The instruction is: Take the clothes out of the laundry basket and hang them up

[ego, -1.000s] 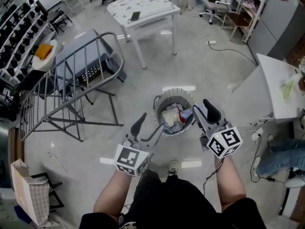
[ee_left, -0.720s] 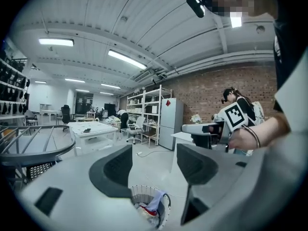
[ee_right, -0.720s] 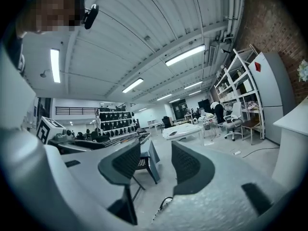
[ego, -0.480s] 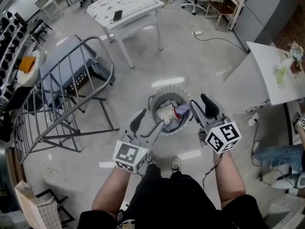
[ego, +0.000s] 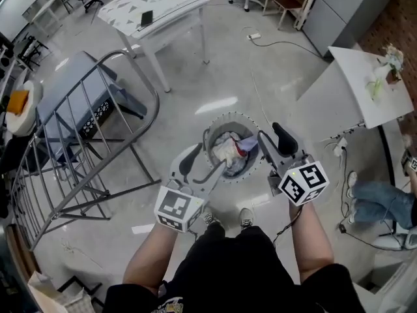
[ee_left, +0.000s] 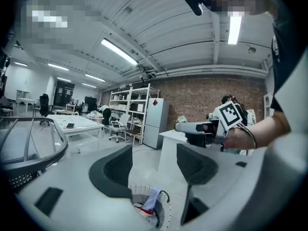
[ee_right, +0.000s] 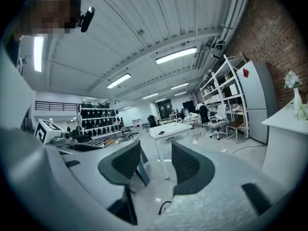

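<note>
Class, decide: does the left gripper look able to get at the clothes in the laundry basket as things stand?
Probably yes. The left gripper hangs open above the laundry basket, whose top is uncovered, and nothing lies between its jaws and the clothes heaped inside.

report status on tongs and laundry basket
Left tongs open, empty, above basket. Right tongs open, empty. Clothes heaped in basket, none gripped. Nothing blocking the way down.

laundry basket (ee_left: 147, 187): base cut off by lower edge | clothes (ego: 228, 150): single garments not distinguished | bystander's leg (ego: 371, 197): rest cut off by right edge
</note>
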A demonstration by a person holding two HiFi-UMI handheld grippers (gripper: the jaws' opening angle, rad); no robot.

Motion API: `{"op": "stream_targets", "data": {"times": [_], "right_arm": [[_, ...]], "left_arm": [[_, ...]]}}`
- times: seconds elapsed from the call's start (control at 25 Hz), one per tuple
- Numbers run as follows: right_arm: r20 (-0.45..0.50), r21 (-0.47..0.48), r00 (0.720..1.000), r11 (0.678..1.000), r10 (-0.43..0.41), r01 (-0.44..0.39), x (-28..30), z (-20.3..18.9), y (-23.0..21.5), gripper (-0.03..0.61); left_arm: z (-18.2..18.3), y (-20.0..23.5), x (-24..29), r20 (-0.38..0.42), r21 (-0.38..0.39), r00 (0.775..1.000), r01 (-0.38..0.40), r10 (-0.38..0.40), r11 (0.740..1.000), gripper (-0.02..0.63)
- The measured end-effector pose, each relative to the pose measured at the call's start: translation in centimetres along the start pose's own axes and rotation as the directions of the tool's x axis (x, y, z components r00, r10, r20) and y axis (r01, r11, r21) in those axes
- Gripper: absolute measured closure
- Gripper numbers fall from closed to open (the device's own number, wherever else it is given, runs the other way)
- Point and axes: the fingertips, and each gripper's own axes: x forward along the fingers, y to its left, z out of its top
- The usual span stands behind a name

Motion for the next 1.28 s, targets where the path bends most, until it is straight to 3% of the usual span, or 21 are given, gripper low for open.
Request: {"op": "stream_targets", "data": {"times": [0.2,0.48,0.84,1.28], "right_arm": [[-0.014,0.005,0.999,0.999,-0.032,0.032,1.7,-1.0,1.1,0.376],[-0.06,0.011,0.998,1.0,-0.027,0.027,3.7,-2.8,0.9,0.377],[-0.114,0.049,0.992,0.998,0.053,-0.047,6.6,-5.5,-2.4,0.377],[-0.21,0.088,0.972,0.992,0.107,-0.091,9.3,-11.4,-10.9,0.377]], "left_arm": [[-1.2,2.1,-0.3,-0.016,-0.016,0.999,0.036,-0.036,0.999,0.348],[-3.3,3.4,-0.3,-0.035,-0.053,0.999,0.029,-0.031,0.998,0.348],[-5.5,4.4,1.9,-0.086,-0.091,0.994,-0.072,0.064,0.993,0.348],[-9.7,5.2,8.2,-0.118,-0.133,0.98,-0.178,0.163,0.975,0.359]]}}
